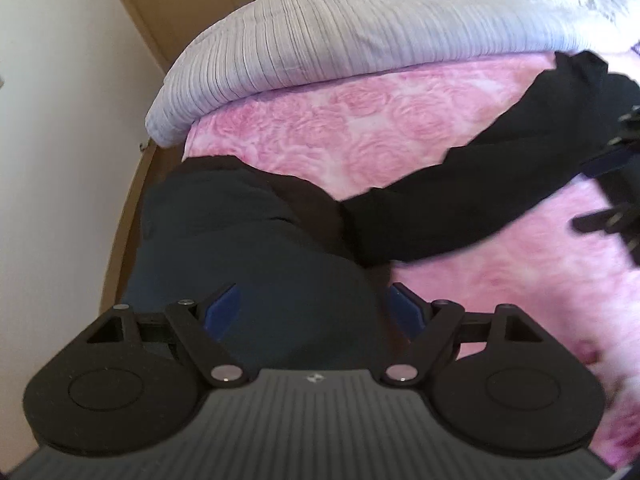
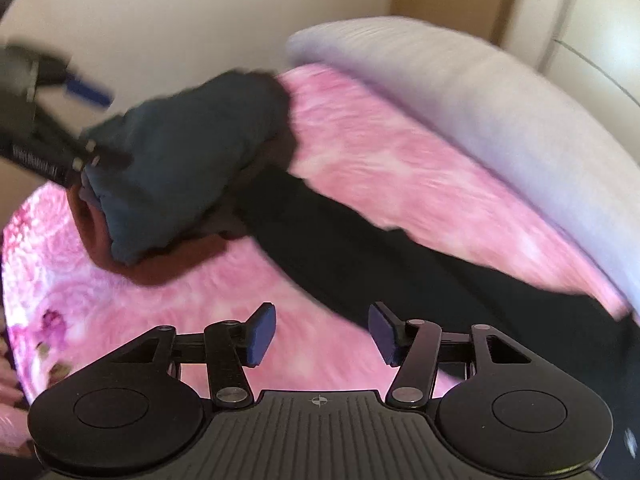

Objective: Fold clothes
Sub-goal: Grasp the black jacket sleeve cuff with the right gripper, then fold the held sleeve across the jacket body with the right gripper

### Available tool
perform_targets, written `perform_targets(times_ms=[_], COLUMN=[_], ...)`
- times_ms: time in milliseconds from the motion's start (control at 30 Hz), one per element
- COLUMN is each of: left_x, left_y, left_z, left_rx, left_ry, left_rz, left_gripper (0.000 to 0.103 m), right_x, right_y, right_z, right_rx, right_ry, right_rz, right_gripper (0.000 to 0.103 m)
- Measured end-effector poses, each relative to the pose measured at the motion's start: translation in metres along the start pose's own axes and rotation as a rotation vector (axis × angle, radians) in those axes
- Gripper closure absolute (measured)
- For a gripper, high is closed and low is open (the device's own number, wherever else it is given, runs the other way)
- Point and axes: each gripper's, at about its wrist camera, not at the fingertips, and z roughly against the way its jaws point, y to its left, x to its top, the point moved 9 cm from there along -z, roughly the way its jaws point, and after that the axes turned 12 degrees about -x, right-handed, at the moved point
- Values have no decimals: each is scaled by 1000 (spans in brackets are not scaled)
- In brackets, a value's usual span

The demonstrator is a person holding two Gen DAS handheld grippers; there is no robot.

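Note:
A folded dark navy garment [image 1: 256,264] sits on a brown garment at the left edge of the pink bed; it also shows in the right wrist view [image 2: 180,164]. A long black garment [image 1: 480,184] stretches across the pink blanket to the right [image 2: 400,248]. My left gripper [image 1: 316,304] is open, its blue pads on either side of the navy pile. My right gripper [image 2: 322,334] is open and empty above the blanket, next to the black garment. The left gripper shows blurred in the right wrist view [image 2: 60,120].
A pink rose-patterned blanket [image 1: 360,128] covers the bed. A grey ribbed duvet [image 1: 340,32] is rolled along the far side. A cream wall and wooden door frame [image 1: 136,12] stand beyond the bed's left edge.

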Motion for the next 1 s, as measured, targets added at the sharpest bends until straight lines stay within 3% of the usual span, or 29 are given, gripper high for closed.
perform_targets(times_ms=[133, 267, 400, 433, 467, 600, 700, 867, 933, 1000], left_x=[-4, -24, -46, -50, -53, -59, -56, -26, -8, 11], left_y=[34, 54, 64, 64, 64, 57, 39, -29, -62, -97], left_z=[-23, -36, -41, -39, -37, -24, -23, -34, -39, -44], left_rx=[3, -4, -8, -8, -8, -15, -50, -150, -187, -222], left_ry=[-12, -10, 7, 9, 10, 4, 12, 14, 3, -8], left_rz=[15, 102, 185, 192, 198, 202, 192, 74, 30, -11], left_gripper=[25, 25, 25, 25, 25, 25, 25, 25, 25, 25], right_x=[27, 21, 24, 26, 27, 44, 68, 95, 92, 67], right_y=[52, 86, 91, 89, 87, 70, 36, -94, -167, -245], right_z=[-76, -148, -172, -174, -175, -160, -135, -61, -18, 26], right_rx=[9, -36, -65, -72, -79, -62, -10, -26, -92, -198], right_ry=[-10, 28, -25, -33, -33, -65, -106, -284, -379, -466], right_rz=[190, 379, 433, 436, 439, 371, 198, -188, -328, -449], right_gripper=[47, 47, 48, 52, 84, 86, 86, 86, 86, 86])
